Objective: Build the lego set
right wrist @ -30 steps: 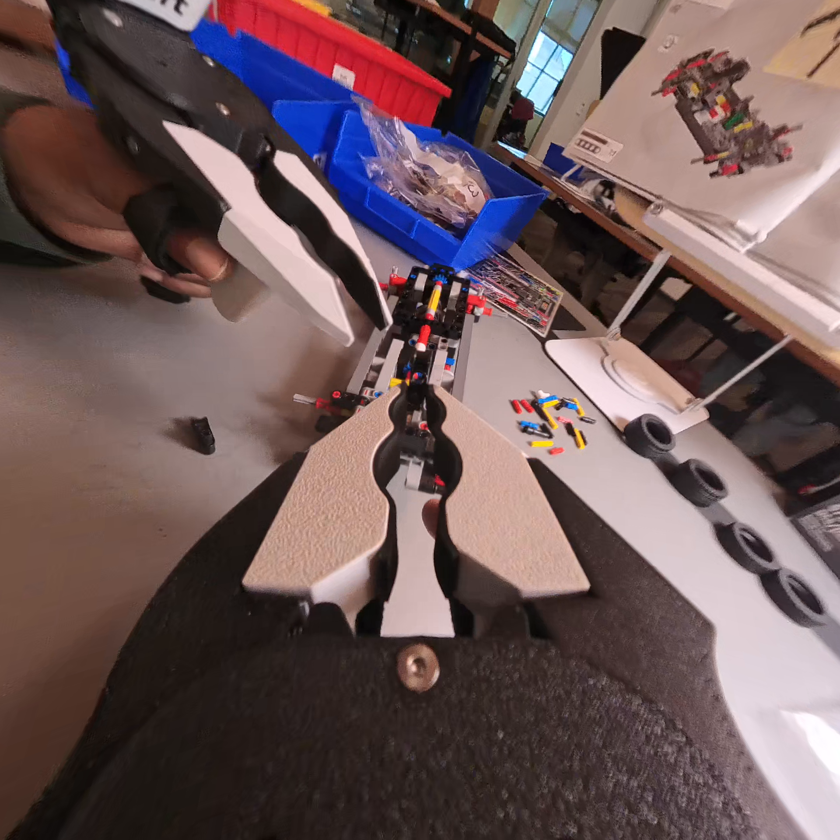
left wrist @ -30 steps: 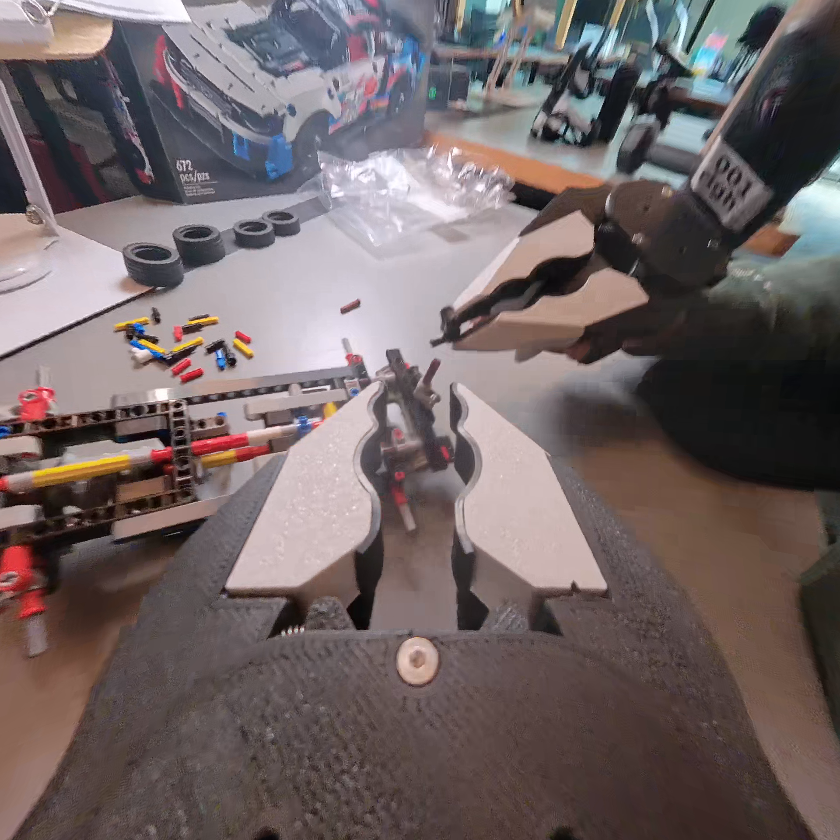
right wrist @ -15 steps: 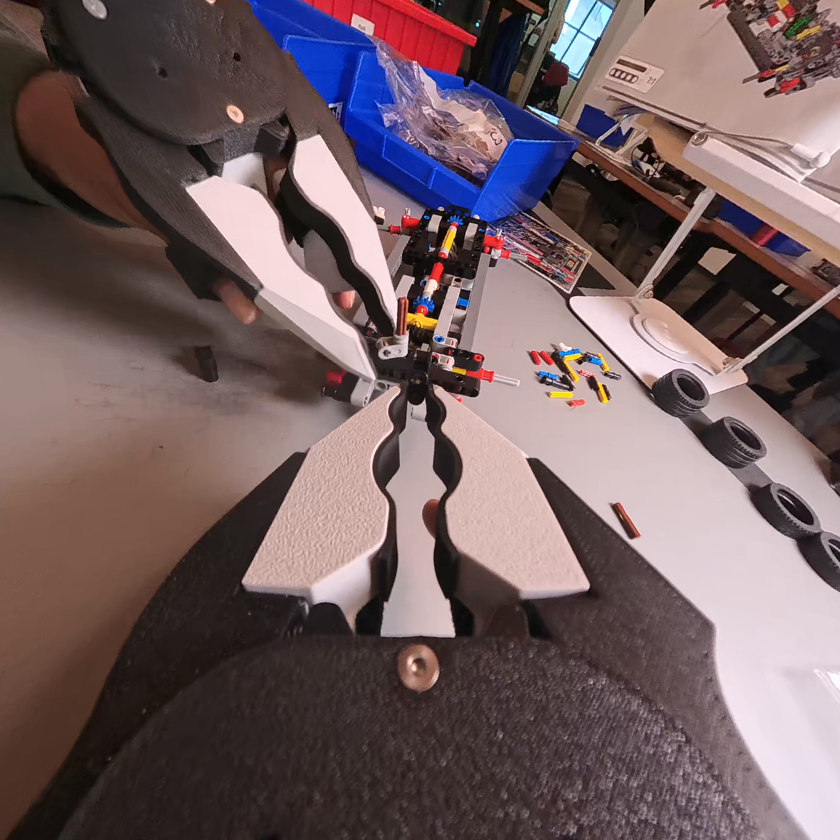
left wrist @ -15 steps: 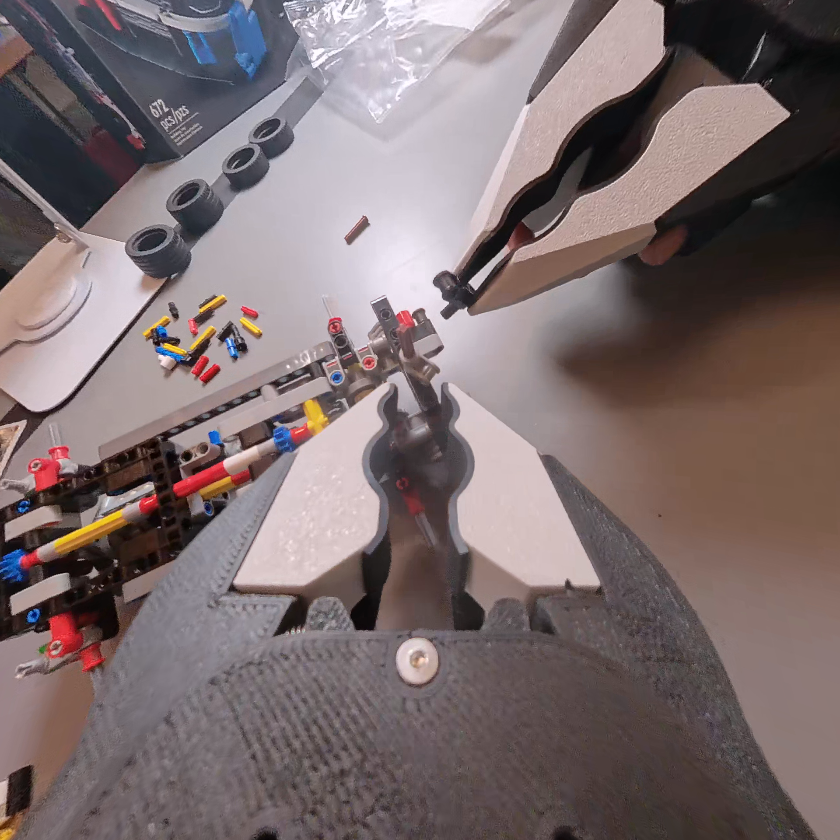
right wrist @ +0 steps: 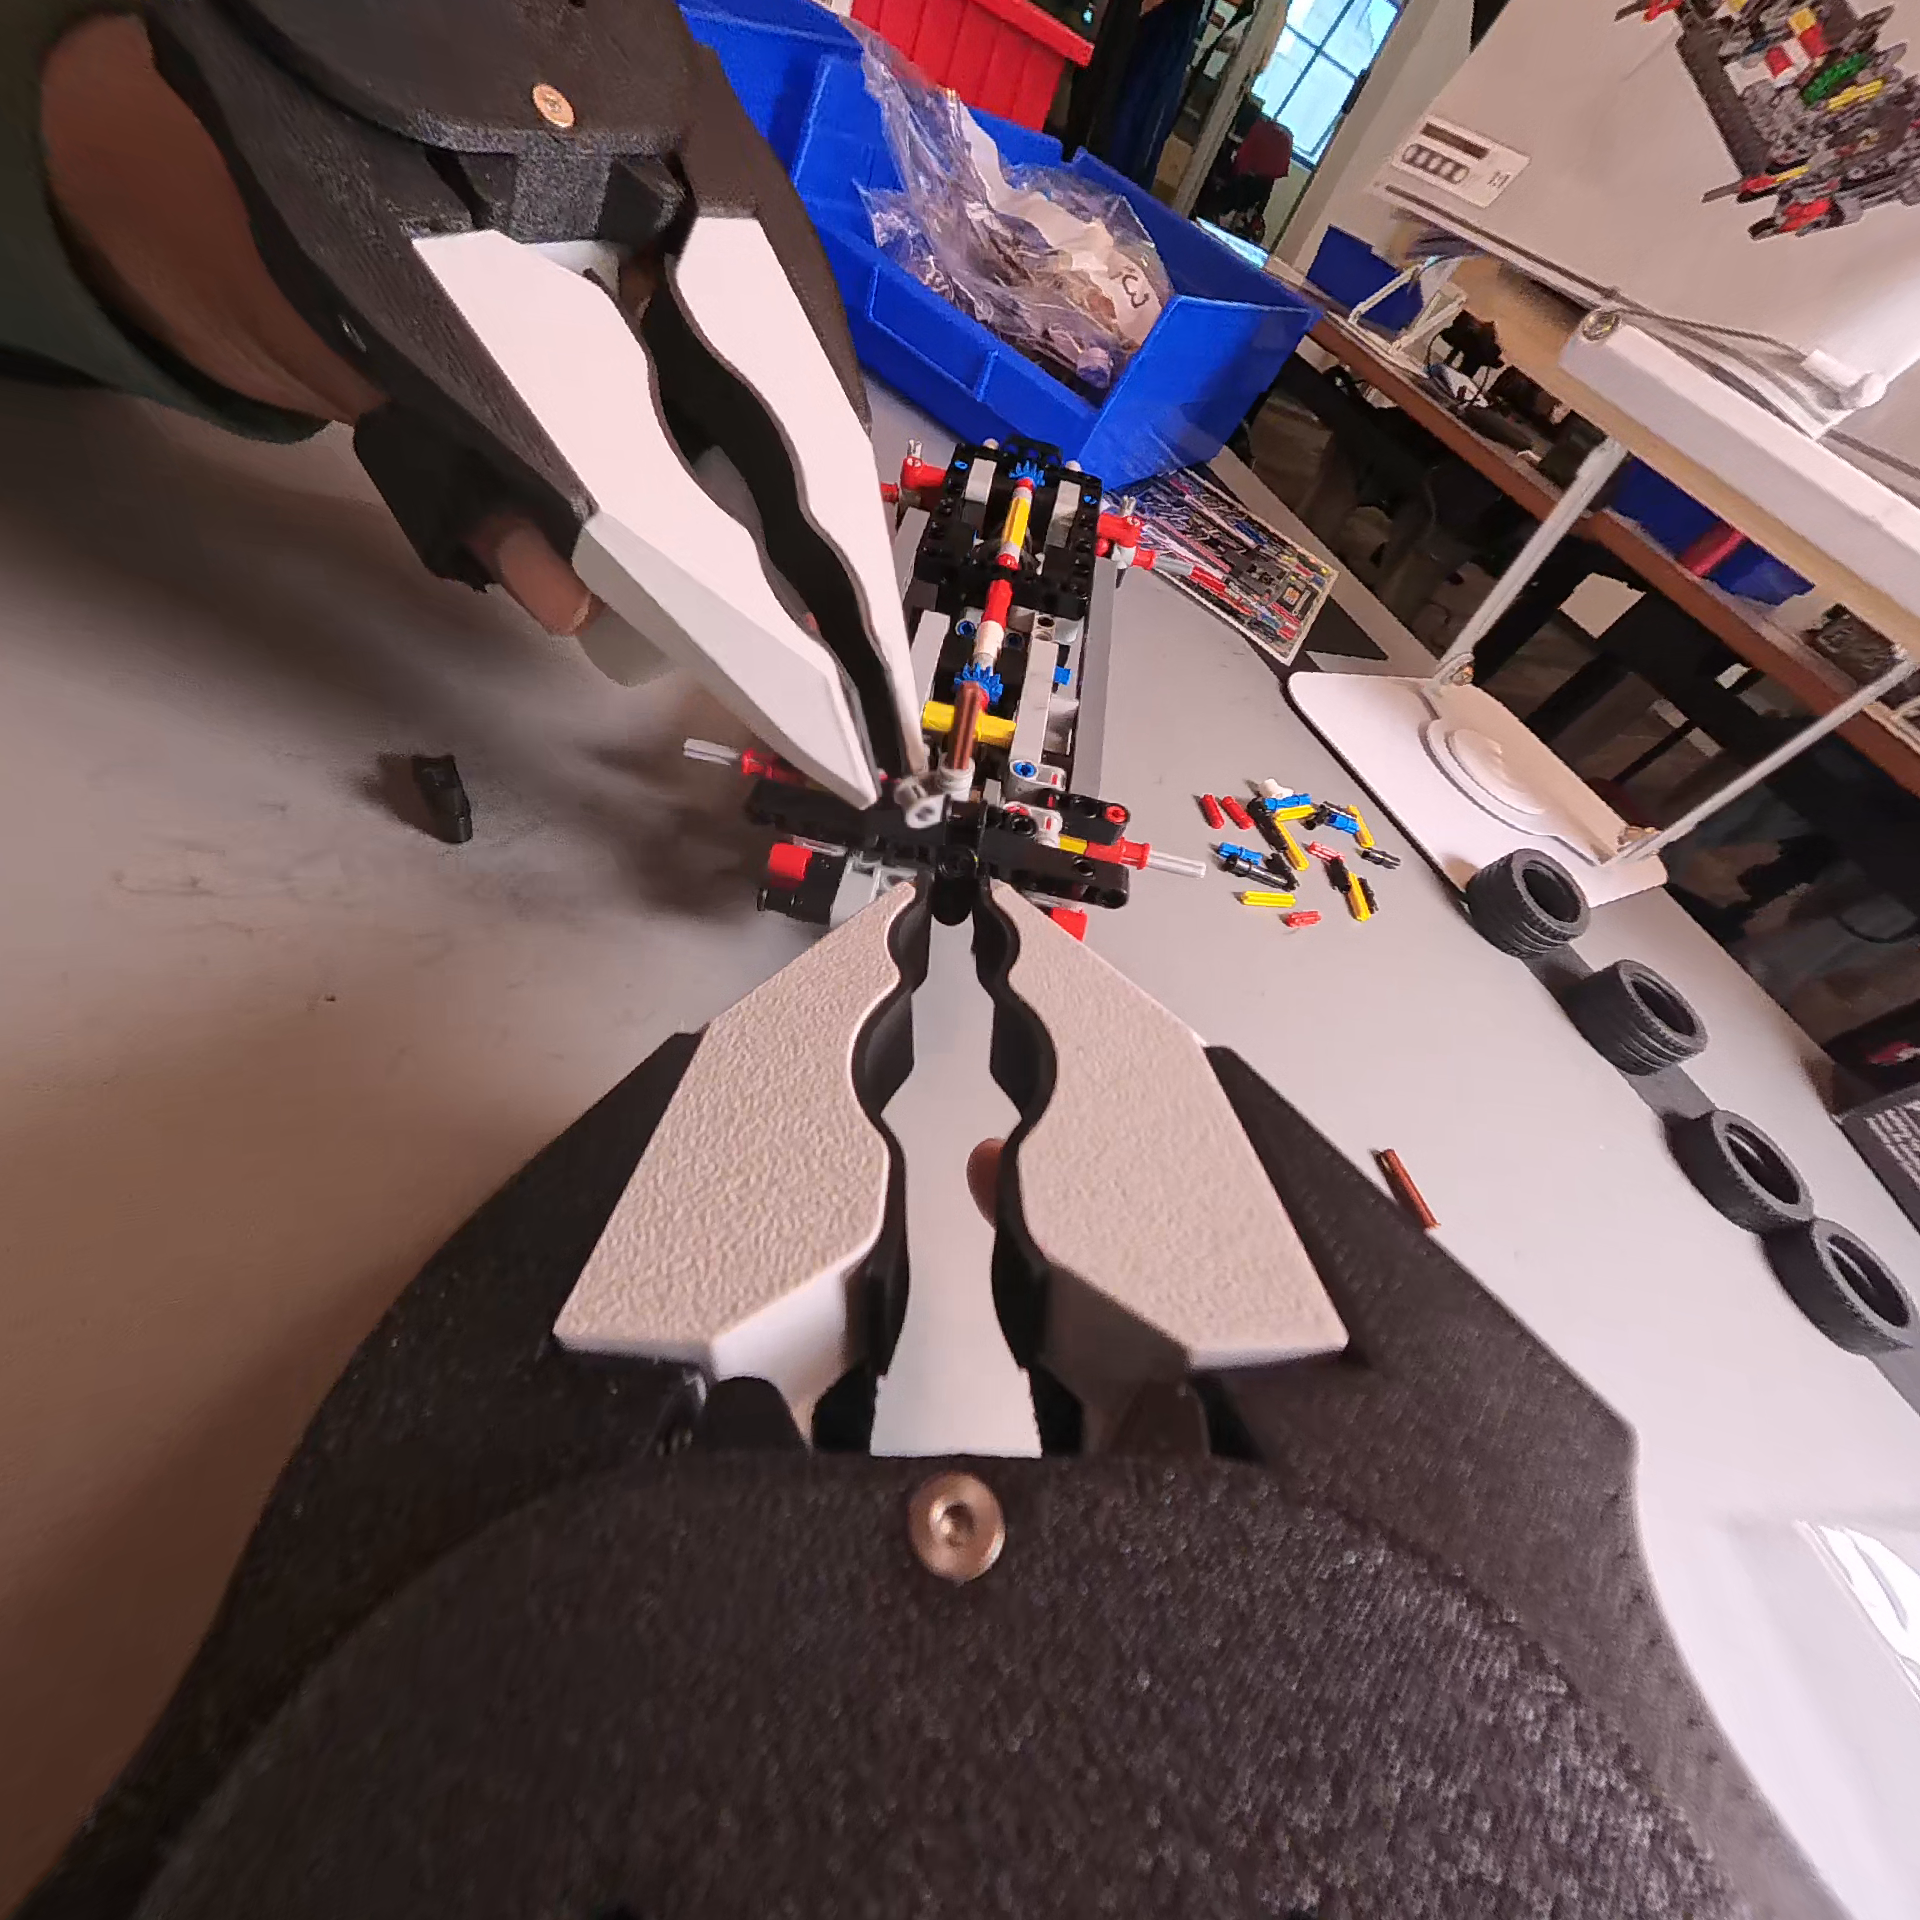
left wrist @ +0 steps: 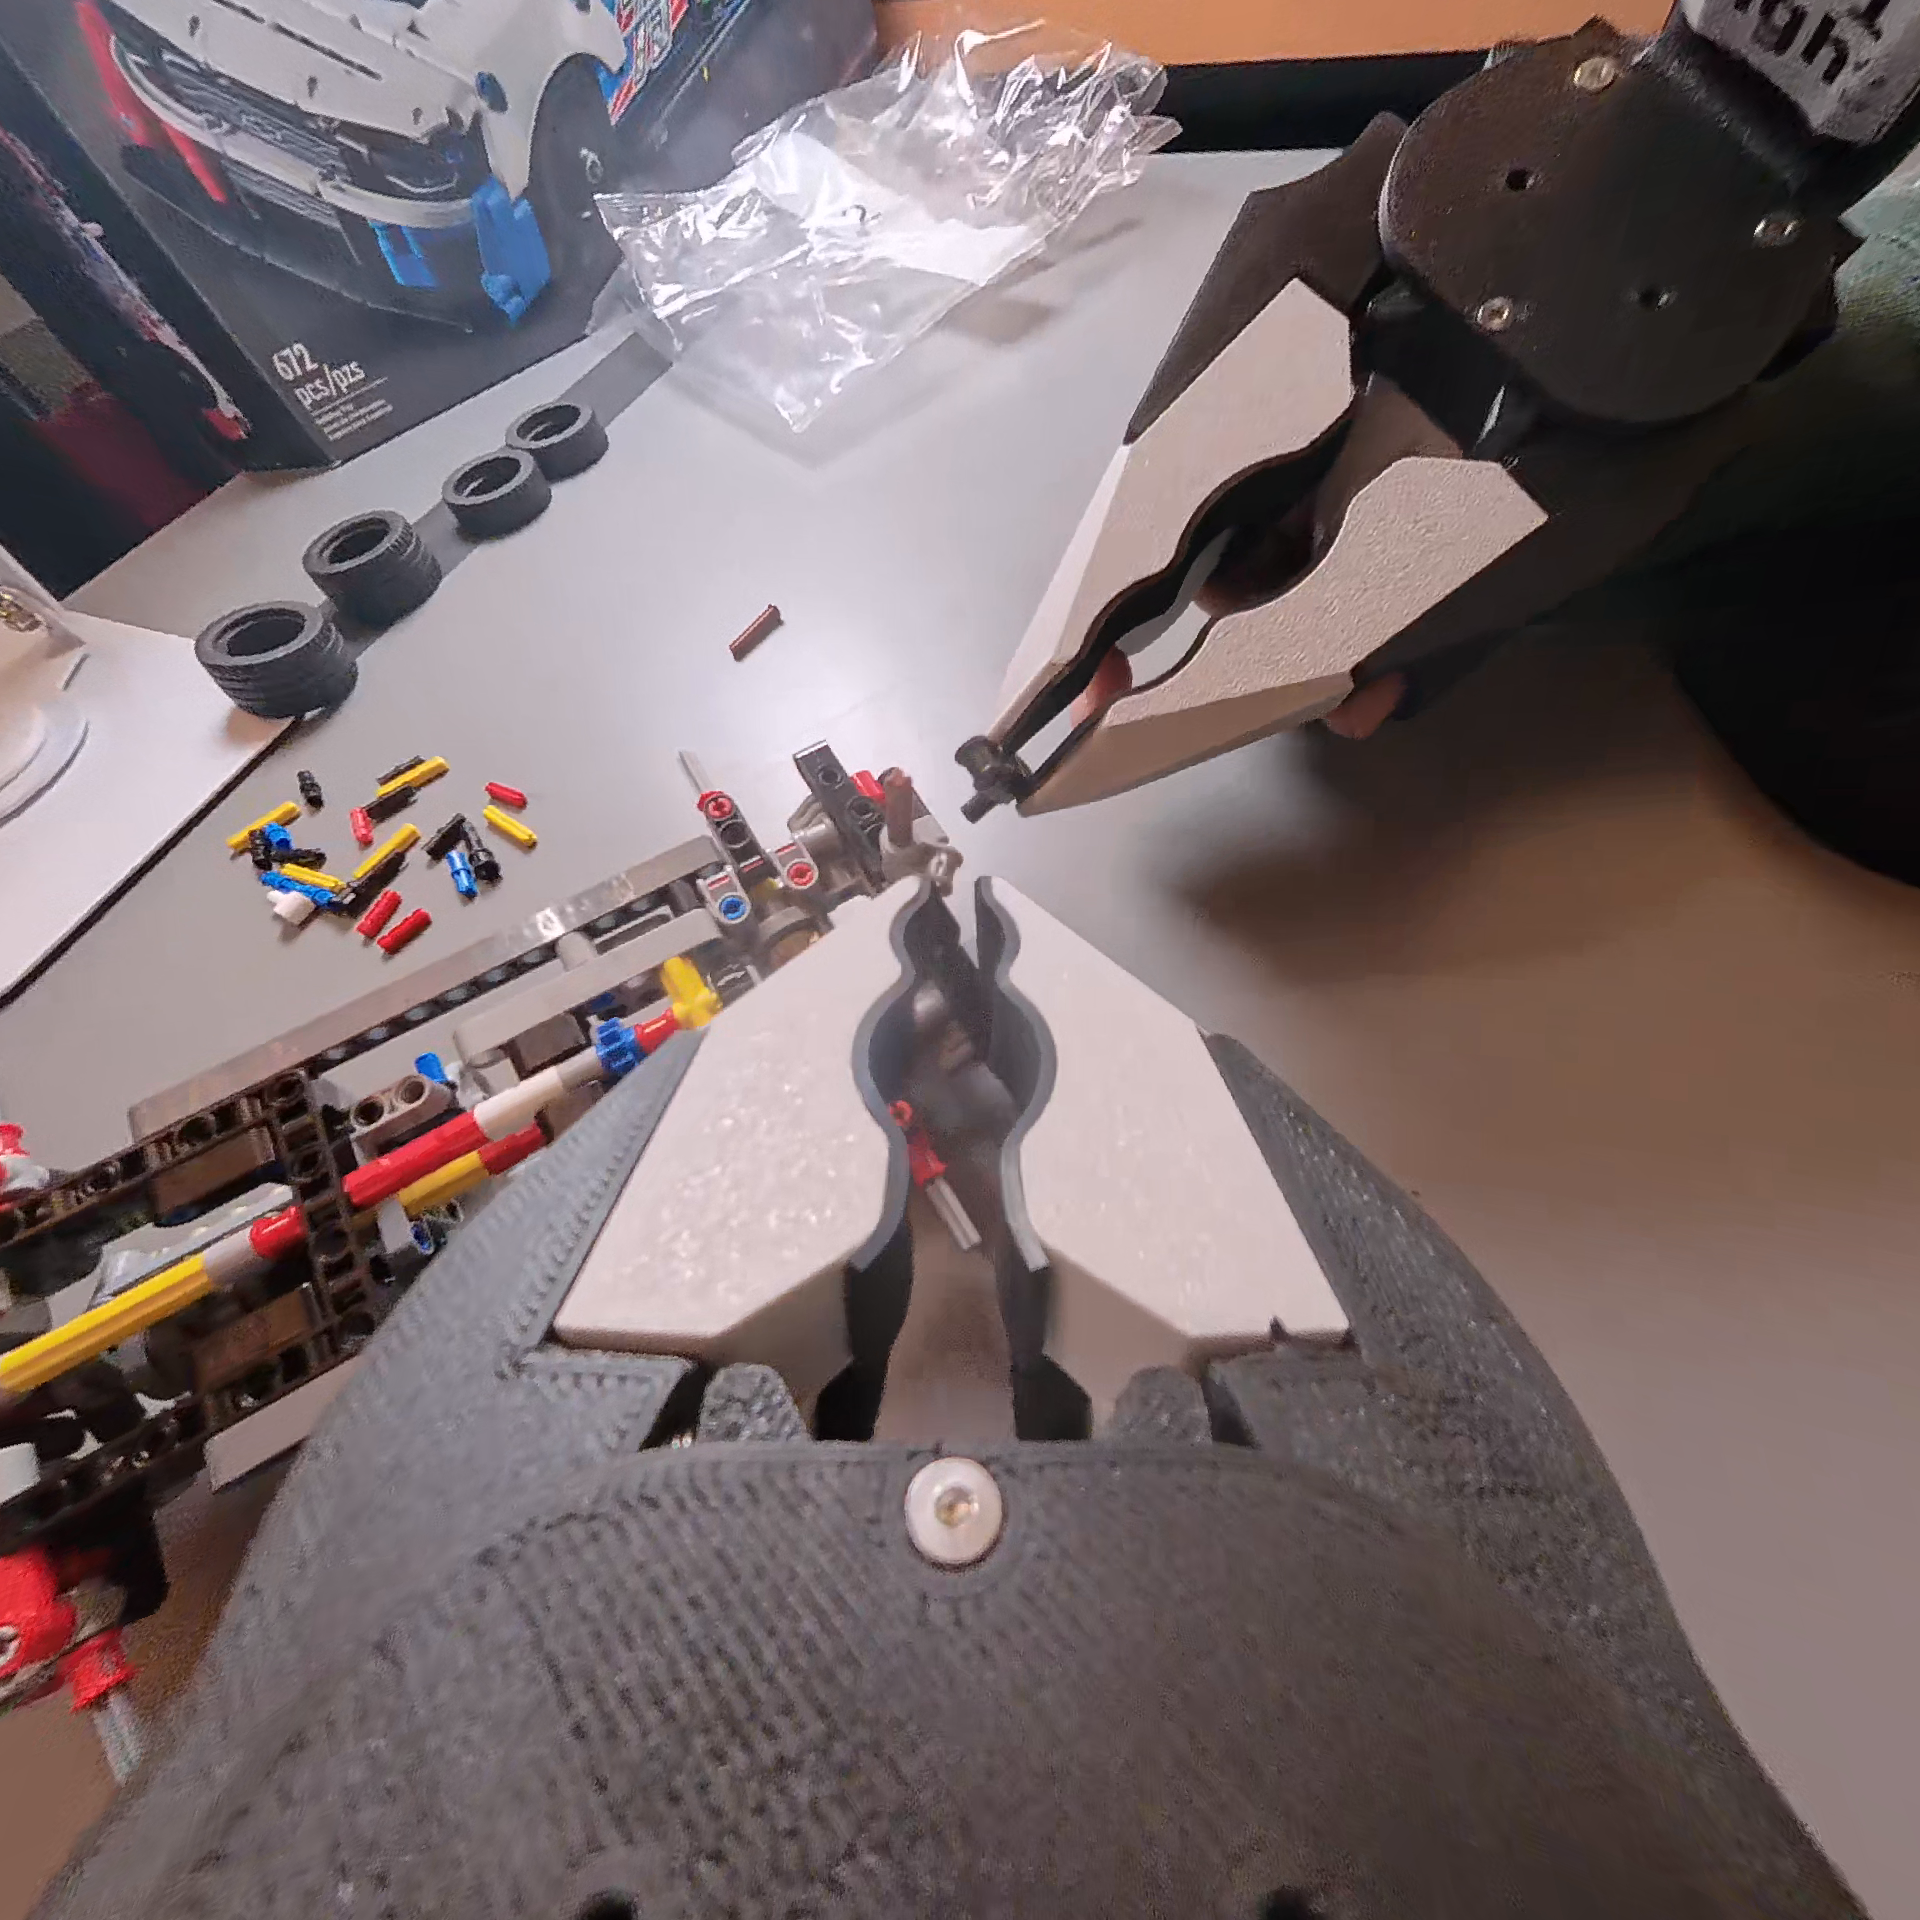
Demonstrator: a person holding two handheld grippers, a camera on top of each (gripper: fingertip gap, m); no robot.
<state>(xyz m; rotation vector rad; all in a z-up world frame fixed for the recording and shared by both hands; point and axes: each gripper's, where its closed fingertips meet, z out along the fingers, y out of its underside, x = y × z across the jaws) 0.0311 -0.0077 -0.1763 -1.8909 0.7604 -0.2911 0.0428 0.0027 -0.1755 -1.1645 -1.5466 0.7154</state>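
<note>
Our car frame lies on the table, long and partly built. Our left gripper is clamped narrow on its front end; our right gripper pinches a small black pin just beside it. Four tyres and loose pins wait unused, so much remains. The box and the instruction booklet carry print.

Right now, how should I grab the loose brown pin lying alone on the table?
Grip the brown pin across its middle, descending from above with the fingers astride its short width. It lies flat on bare table, clear of the tyres and the small-parts pile.
</note>
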